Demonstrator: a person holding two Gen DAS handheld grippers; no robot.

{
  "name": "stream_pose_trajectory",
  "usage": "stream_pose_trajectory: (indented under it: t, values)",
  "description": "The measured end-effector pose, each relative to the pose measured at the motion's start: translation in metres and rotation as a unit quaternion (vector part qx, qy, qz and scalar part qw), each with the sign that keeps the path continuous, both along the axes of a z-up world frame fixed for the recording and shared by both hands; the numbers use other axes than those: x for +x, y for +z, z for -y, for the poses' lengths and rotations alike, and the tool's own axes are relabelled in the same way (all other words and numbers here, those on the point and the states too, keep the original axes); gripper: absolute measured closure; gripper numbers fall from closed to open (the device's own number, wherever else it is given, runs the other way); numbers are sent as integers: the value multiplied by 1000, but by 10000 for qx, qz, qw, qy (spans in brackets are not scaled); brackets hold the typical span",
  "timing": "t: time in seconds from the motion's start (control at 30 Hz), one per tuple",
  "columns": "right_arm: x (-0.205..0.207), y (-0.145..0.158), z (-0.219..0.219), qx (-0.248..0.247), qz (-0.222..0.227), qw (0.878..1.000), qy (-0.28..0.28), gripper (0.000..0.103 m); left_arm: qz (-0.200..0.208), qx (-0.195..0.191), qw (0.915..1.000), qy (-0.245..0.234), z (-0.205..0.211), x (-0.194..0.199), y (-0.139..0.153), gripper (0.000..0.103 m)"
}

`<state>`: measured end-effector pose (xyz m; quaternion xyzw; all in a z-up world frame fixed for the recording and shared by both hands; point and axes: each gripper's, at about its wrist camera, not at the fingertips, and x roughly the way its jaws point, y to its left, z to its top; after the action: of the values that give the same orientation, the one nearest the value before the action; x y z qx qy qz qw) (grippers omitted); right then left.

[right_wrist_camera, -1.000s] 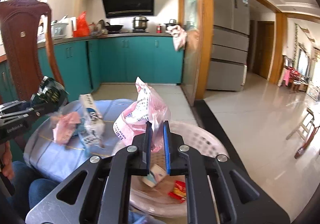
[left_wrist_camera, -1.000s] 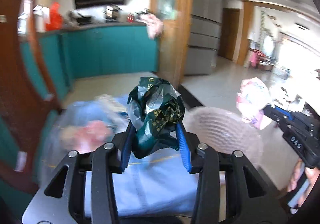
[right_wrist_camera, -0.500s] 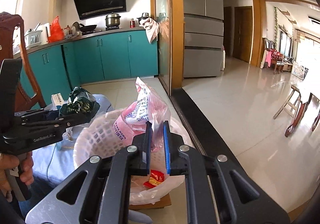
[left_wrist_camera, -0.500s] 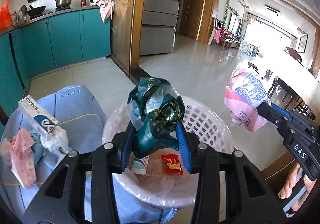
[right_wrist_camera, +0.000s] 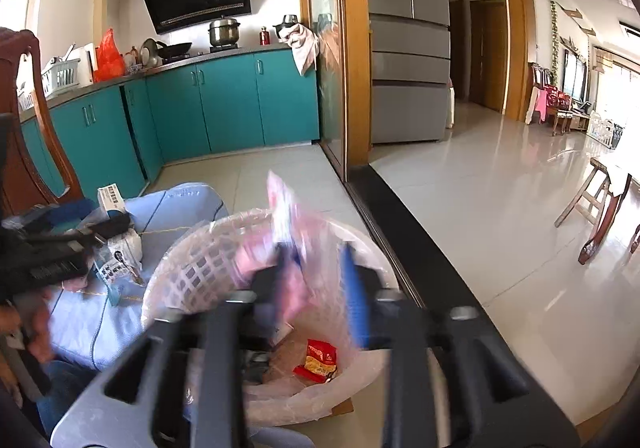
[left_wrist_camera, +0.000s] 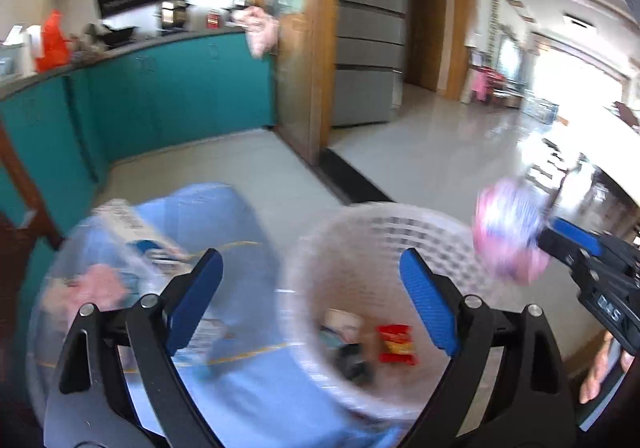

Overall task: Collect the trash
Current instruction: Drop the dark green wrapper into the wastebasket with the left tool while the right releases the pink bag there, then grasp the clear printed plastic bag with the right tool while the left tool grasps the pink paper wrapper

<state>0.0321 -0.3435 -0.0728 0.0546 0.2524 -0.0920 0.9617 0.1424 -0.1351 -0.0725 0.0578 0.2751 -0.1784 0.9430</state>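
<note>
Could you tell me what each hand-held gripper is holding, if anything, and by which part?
Left hand-held gripper: nothing, jaws opening. Right hand-held gripper: jaws opening, lower end of pink bag between them, apparently unclamped.

The white lattice plastic basket [left_wrist_camera: 400, 232] sits below and ahead of the left claw [left_wrist_camera: 310, 300], with the red snack packet [left_wrist_camera: 396, 344] inside; the light-blue cloth-covered stool [left_wrist_camera: 248, 388] lies left of it.
</note>
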Motion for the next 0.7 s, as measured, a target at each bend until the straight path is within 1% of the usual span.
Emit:
stream_pose_trajectory:
  t: [0.03, 0.1, 0.17, 0.2, 0.23, 0.3, 0.37, 0.4, 0.5, 0.57, 0.6, 0.63, 0.7]
  values:
    - [0, -1, -2, 6, 7, 10000, -20, 41, 83, 87, 9997, 207, -10, 1, 3, 13]
    - [3, -2, -8, 4, 6, 10000, 49, 41, 242, 252, 9967, 726, -38, 7, 9, 13]
    - [10, -4, -17, -21, -43, 9999, 152, 41, 270, 318, 9927, 1132, -67, 13, 14, 13]
    - [14, -5, -23, 16, -60, 9997, 252, 41, 275, 338, 9911, 1261, -76, 14, 17, 13]
    - [17, -6, -29, 54, -65, 9994, 344, 41, 271, 383, 9877, 1490, -92, 18, 17, 13]
    - [28, -7, -47, 115, -85, 9980, 609, 41, 204, 451, 9820, 1825, -119, 27, 16, 13]
    - [42, -10, -72, 140, -135, 9954, 943, 41, -19, 451, 9766, 2104, -148, 36, 8, 13]
    - [52, -13, -89, 201, -166, 9926, 1186, 41, -112, 421, 9750, 2181, -158, 38, 6, 13]
    - [71, -18, -126, 283, -198, 9850, 1689, 39, -412, 259, 9707, 2355, -191, 39, -7, 13]
    - [95, -27, -158, 292, -315, 9790, 1992, 30, -600, 223, 9692, 2380, -206, 43, -17, 10]
    - [104, -30, -167, 300, -390, 9768, 2086, 24, -667, 195, 9696, 2345, -211, 40, -21, 8]
    - [117, -37, -182, 310, -540, 9730, 2223, 20, -785, 149, 9706, 2272, -215, 43, -28, 8]
    - [139, -56, -207, 161, -885, 9680, 2341, 19, -954, 110, 9707, 2203, -219, 48, -38, 6]
